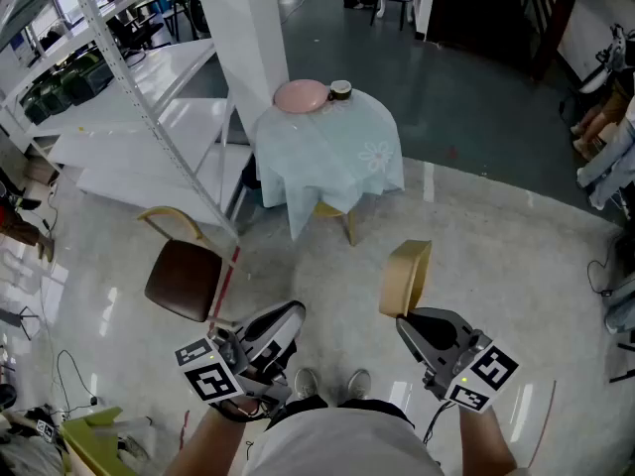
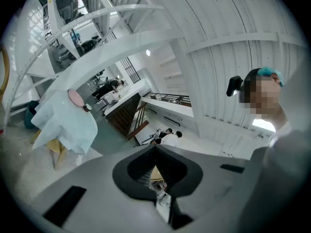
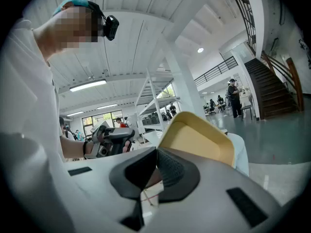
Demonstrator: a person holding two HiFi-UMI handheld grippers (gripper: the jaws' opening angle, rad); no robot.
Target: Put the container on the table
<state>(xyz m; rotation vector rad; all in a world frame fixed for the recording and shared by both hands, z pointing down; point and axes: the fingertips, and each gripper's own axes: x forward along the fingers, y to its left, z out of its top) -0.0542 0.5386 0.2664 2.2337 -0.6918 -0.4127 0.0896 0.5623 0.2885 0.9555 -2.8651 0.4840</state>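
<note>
My right gripper (image 1: pixel 407 318) is shut on the lower edge of a tan, shallow container (image 1: pixel 405 277), which stands on edge above the floor. In the right gripper view the container (image 3: pixel 199 141) rises just beyond the closed jaws, its hollow side facing the camera. My left gripper (image 1: pixel 292 312) is shut with nothing in it, held low at my left side. The table (image 1: pixel 332 157), draped in a pale blue cloth, stands well ahead of both grippers. It also shows far off in the left gripper view, where the table (image 2: pixel 63 123) is at the left.
A pink plate (image 1: pixel 301 95) and a small bowl (image 1: pixel 340 90) sit on the table's far side. A brown-seated chair (image 1: pixel 185 280) stands to the left of my feet. White metal shelving (image 1: pixel 129 117) and a white column (image 1: pixel 243 38) fill the left.
</note>
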